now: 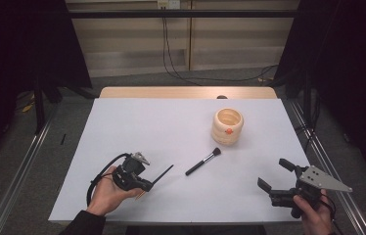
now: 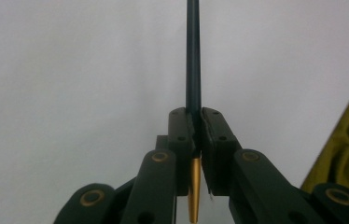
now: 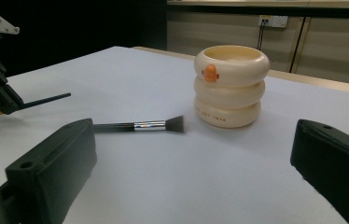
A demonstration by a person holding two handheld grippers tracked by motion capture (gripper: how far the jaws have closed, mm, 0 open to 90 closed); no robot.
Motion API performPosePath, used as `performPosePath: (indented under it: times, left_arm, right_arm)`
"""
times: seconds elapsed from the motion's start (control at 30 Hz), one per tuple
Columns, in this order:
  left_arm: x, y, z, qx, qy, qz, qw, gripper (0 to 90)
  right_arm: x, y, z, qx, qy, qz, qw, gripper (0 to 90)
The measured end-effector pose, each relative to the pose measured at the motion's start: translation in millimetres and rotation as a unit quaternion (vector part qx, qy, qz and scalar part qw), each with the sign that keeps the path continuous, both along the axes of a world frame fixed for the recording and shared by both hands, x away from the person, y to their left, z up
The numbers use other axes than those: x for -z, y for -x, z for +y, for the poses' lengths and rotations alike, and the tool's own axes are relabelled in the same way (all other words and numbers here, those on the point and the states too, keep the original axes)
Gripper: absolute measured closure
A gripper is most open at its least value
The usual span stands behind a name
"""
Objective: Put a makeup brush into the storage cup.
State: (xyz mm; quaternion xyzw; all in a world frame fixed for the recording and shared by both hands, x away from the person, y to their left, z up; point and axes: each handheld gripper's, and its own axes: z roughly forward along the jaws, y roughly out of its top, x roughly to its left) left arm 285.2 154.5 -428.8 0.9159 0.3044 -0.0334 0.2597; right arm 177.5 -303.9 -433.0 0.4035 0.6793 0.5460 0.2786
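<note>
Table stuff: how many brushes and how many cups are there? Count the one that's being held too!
Brushes: 2, the makeup brush lying on the table and the thin dark brush held in the left gripper.
Cups: 1, the cream ringed holder.
Total: 3
</note>
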Motion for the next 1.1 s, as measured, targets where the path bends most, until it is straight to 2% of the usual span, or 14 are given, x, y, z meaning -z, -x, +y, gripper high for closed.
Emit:
performPosePath:
  times: [0.13, 0.2, 0.27, 0.33, 0.43, 0.57, 0.6, 0.63, 0.77, 0.83, 0.9, 1.0, 1.07, 1.1]
  left_arm:
    - [-3.9, 2.1, 4.0, -0.004, 0.033, -0.015, 0.9993, 83.4]
    - [-5.6, 4.4, 5.0, -0.021, 0.056, -0.025, 0.9979, 83.4]
    - [-6.5, 5.4, 6.3, -0.021, 0.075, -0.025, 0.9966, 83.4]
    - [-7.0, 6.2, 7.6, -0.023, 0.082, -0.031, 0.9959, 83.4]
    - [-8.3, 8.0, 10.1, -0.038, 0.107, -0.048, 0.9924, 83.4]
    - [-10.6, 9.7, 14.9, -0.055, 0.144, -0.072, 0.9853, 83.4]
    - [-11.5, 9.6, 16.1, -0.057, 0.144, -0.073, 0.9853, 83.4]
    - [-12.2, 10.1, 17.6, -0.067, 0.145, -0.079, 0.9840, 83.4]
    - [-15.6, 13.3, 24.8, -0.083, 0.173, -0.103, 0.9761, 83.4]
    - [-18.2, 15.9, 27.6, -0.086, 0.192, -0.122, 0.9700, 83.4]
    - [-20.7, 17.9, 29.0, -0.087, 0.206, -0.133, 0.9656, 83.4]
    - [-26.3, 22.6, 30.0, -0.091, 0.225, -0.157, 0.9572, 83.4]
    - [-29.5, 24.9, 31.6, -0.088, 0.246, -0.175, 0.9491, 83.4]
    - [-30.5, 25.8, 32.1, -0.089, 0.248, -0.182, 0.9473, 83.4]
  right_arm:
    - [-0.2, 0.1, 0.1, 0.000, -0.001, 0.000, 1.0000, 0.0]
    - [-0.1, -0.2, -0.1, 0.001, 0.001, -0.002, 1.0000, 0.0]
    - [-0.1, -0.4, -0.3, 0.002, 0.000, -0.003, 1.0000, 0.0]
    - [-0.1, -0.5, -0.2, 0.001, 0.000, -0.003, 1.0000, 0.0]
    - [-0.1, -0.6, 0.0, 0.003, -0.002, -0.002, 1.0000, 0.0]
    - [-0.1, -0.6, -0.2, 0.002, -0.001, -0.003, 1.0000, 0.0]
    - [-0.1, -0.6, -0.3, 0.002, 0.000, -0.003, 1.0000, 0.0]
    - [-0.2, -0.6, -0.2, 0.002, -0.001, -0.004, 1.0000, 0.0]
    - [-0.1, -1.2, -0.5, -0.001, -0.001, -0.004, 1.0000, 0.0]
    - [-0.2, -1.1, -0.5, 0.001, 0.000, -0.003, 1.0000, 0.0]
    - [-0.1, -1.2, -0.6, -0.002, 0.000, -0.003, 1.0000, 0.0]
    - [-0.1, -1.2, -0.4, -0.001, 0.000, -0.003, 1.0000, 0.0]
    - [-0.1, -1.3, -0.5, -0.001, 0.000, -0.003, 1.0000, 0.0]
    - [-0.2, -1.2, -0.4, 0.001, -0.001, -0.003, 1.0000, 0.0]
